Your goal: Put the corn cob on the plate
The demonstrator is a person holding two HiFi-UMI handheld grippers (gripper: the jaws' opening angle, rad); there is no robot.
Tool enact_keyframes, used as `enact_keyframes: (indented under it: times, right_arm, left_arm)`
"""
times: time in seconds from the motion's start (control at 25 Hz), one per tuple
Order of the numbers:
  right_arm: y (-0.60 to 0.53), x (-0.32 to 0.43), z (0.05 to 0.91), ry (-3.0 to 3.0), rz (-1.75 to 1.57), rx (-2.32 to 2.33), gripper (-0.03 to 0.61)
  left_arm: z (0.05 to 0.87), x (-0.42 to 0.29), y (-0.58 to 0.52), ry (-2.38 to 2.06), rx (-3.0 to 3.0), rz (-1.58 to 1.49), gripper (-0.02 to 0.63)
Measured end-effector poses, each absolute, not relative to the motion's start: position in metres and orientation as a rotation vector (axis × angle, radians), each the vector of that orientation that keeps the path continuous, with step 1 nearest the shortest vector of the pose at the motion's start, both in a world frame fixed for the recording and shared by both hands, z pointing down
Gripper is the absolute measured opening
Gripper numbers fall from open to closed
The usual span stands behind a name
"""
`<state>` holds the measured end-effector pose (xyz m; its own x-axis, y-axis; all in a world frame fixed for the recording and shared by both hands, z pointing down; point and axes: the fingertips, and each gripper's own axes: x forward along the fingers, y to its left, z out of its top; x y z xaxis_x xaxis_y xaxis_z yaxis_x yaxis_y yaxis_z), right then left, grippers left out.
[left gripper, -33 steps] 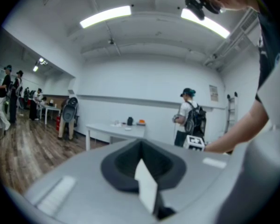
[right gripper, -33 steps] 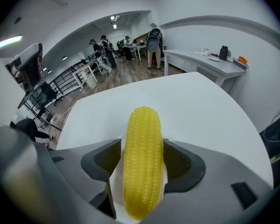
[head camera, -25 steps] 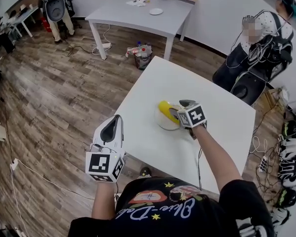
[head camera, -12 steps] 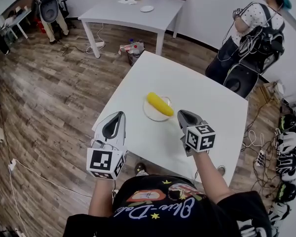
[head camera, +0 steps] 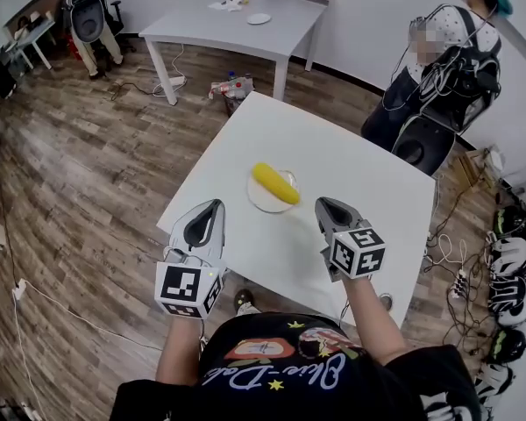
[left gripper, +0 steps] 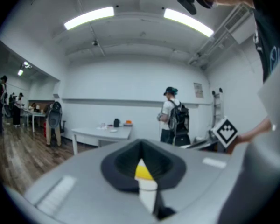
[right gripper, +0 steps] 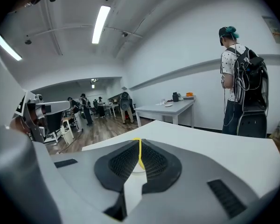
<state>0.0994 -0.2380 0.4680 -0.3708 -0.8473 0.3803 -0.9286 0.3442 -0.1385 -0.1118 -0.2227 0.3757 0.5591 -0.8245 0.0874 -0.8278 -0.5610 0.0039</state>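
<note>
A yellow corn cob (head camera: 274,182) lies on a small round white plate (head camera: 261,200) in the middle of the white table (head camera: 351,169). My left gripper (head camera: 214,203) hovers over the table's near left edge, jaws together, holding nothing. My right gripper (head camera: 320,203) is near the plate's right side, a short way back from it, shut and empty. In the left gripper view the corn cob (left gripper: 143,172) shows through the slit between the closed jaws of the left gripper (left gripper: 141,147). In the right gripper view the right gripper (right gripper: 140,141) shows only a thin yellow strip of it.
A second white table (head camera: 237,29) at the back carries a small plate, a black pot and orange items. A person with a backpack (head camera: 456,55) stands beyond the table's far right corner. Helmets and cables (head camera: 508,261) lie on the floor at right. Wooden floor lies to the left.
My right gripper has drawn back from the plate toward me and its jaws have closed, leaving the corn cob lying on the plate. The left gripper shifted a little.
</note>
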Motion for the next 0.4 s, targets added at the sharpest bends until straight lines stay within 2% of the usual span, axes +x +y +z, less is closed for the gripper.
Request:
enact_keyframes:
  times: [0.4]
  right_arm:
    - [-0.2377,0.1069,0.4632,-2.359,0.398,1.550,0.026]
  left_arm:
    - [0.3697,-0.1056,-0.2161,-1.477,2.723,0.133,-0.002]
